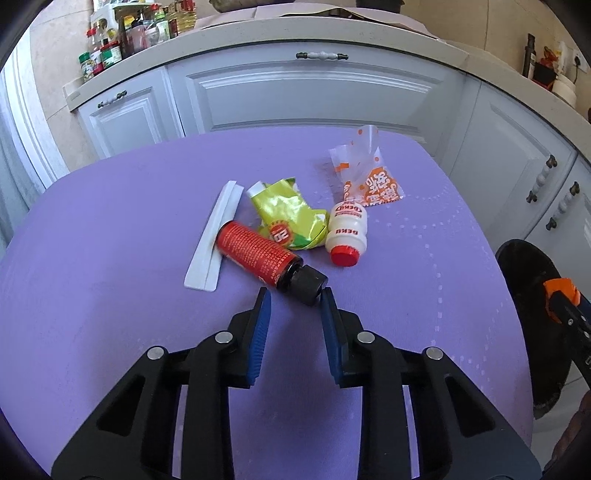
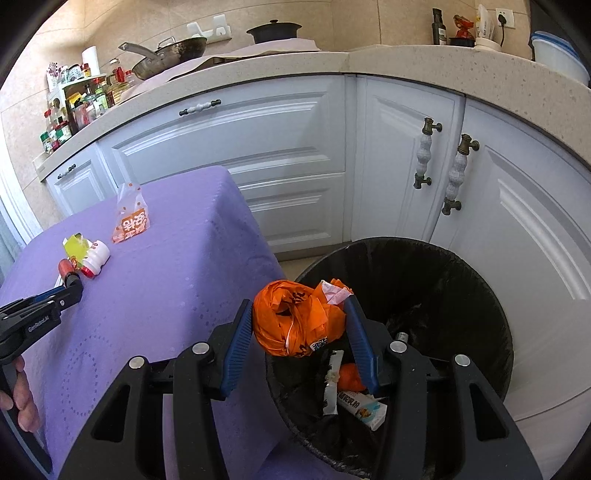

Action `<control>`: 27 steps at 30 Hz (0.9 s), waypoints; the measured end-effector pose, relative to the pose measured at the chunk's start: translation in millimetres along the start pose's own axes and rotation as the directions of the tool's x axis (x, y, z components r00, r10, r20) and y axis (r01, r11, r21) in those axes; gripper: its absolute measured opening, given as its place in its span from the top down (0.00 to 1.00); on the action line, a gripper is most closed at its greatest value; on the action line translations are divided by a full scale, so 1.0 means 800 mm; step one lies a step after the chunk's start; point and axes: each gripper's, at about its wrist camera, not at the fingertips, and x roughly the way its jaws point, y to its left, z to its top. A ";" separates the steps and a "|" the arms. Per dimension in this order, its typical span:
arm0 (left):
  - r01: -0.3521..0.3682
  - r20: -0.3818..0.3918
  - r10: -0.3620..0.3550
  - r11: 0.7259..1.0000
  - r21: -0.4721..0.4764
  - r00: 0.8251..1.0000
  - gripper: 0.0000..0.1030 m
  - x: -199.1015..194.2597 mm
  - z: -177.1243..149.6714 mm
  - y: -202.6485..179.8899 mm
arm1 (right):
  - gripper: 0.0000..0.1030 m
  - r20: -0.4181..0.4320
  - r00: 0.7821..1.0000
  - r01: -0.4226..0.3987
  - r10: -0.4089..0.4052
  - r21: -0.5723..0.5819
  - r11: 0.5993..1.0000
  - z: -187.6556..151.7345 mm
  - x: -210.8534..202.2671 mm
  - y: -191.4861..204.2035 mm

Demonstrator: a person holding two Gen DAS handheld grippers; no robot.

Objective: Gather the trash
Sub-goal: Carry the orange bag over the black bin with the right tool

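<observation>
On the purple table (image 1: 110, 221) lie a red bottle with a black cap (image 1: 266, 260), a crumpled green-yellow wrapper (image 1: 286, 210), a small white bottle with a red cap (image 1: 346, 232), an orange-and-clear plastic bag (image 1: 365, 173) and a white paper strip (image 1: 214, 236). My left gripper (image 1: 293, 299) is open, its fingertips either side of the red bottle's black cap. My right gripper (image 2: 299, 310) is shut on a crumpled orange plastic bag (image 2: 295, 321), held over the rim of the black-lined trash bin (image 2: 461, 295). The bin holds several wrappers (image 2: 354, 398).
White kitchen cabinets (image 2: 295, 147) stand behind the table and bin. The countertop holds spice jars (image 2: 74, 110), a pan (image 2: 166, 55) and a pot (image 2: 273, 31). The bin shows at the right edge of the left wrist view (image 1: 524, 295).
</observation>
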 end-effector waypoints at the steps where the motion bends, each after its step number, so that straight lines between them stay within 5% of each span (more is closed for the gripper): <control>1: -0.003 0.006 0.003 1.000 -0.002 1.000 0.71 -0.003 -0.002 0.001 | 0.52 0.000 1.000 -0.001 0.001 0.000 1.000 0.000 0.000 0.000; 4: -0.013 0.024 0.013 1.000 -0.004 1.000 0.50 -0.011 -0.004 0.007 | 0.52 -0.001 1.000 -0.006 0.006 0.000 1.000 -0.001 0.000 0.002; 14: -0.033 0.049 0.035 0.998 -0.045 0.998 0.28 -0.015 0.007 0.029 | 0.52 -0.016 1.000 -0.023 0.023 -0.001 1.000 0.000 0.010 0.008; 23: -0.067 0.018 0.068 0.997 -0.037 0.998 0.25 0.006 0.019 0.018 | 0.52 -0.024 0.999 -0.025 0.025 0.000 1.000 -0.001 0.014 0.007; 27: -0.056 -0.013 0.055 0.997 -0.049 0.998 0.44 0.012 0.014 0.023 | 0.52 -0.025 0.999 -0.024 0.025 0.004 1.000 -0.002 0.014 0.006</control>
